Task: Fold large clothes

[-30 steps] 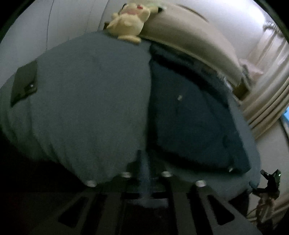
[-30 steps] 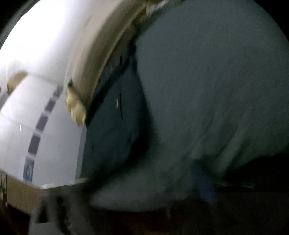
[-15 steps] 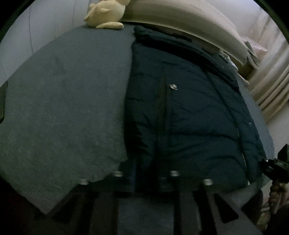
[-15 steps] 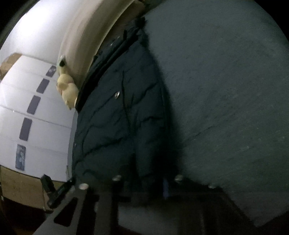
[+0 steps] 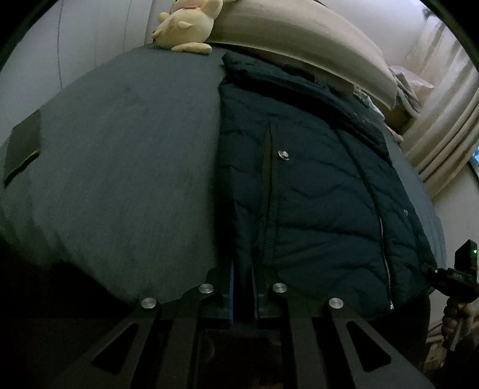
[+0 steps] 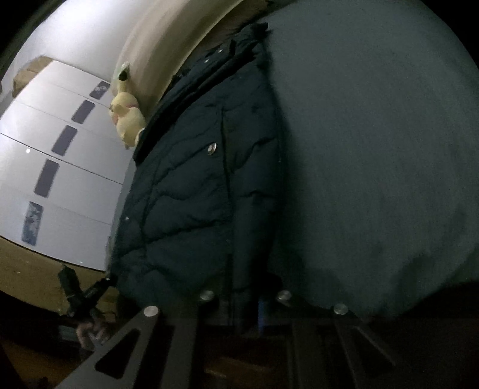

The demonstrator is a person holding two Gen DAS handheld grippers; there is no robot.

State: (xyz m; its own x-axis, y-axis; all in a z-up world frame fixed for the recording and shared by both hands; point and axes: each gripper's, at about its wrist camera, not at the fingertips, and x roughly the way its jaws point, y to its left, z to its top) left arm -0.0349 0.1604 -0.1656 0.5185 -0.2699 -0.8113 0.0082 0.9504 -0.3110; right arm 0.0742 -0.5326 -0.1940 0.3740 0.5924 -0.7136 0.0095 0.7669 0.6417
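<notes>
A dark navy quilted puffer jacket point(image 5: 314, 185) lies flat on a grey-blue bed point(image 5: 119, 167), collar toward the headboard. My left gripper point(image 5: 242, 287) is shut on the jacket's hem at its left bottom corner. In the right wrist view the jacket point(image 6: 191, 191) lies left of centre, and my right gripper point(image 6: 244, 302) is shut on the hem at its right bottom corner. The right gripper also shows at the far right edge of the left wrist view point(image 5: 458, 275). The left gripper shows at the lower left of the right wrist view point(image 6: 86, 293).
A yellow plush toy point(image 5: 187, 25) sits at the head of the bed beside a beige headboard point(image 5: 314, 39); it also shows in the right wrist view point(image 6: 125, 115). A dark flat object point(image 5: 22, 146) lies on the bed's left side. Curtains point(image 5: 443, 143) hang at the right. White wardrobe doors point(image 6: 60, 167) stand beyond the bed.
Both grippers moved in to the jacket's bottom hem and closed on it. The views went from blurred motion to steady, and both tilted slightly since half a second ago.
</notes>
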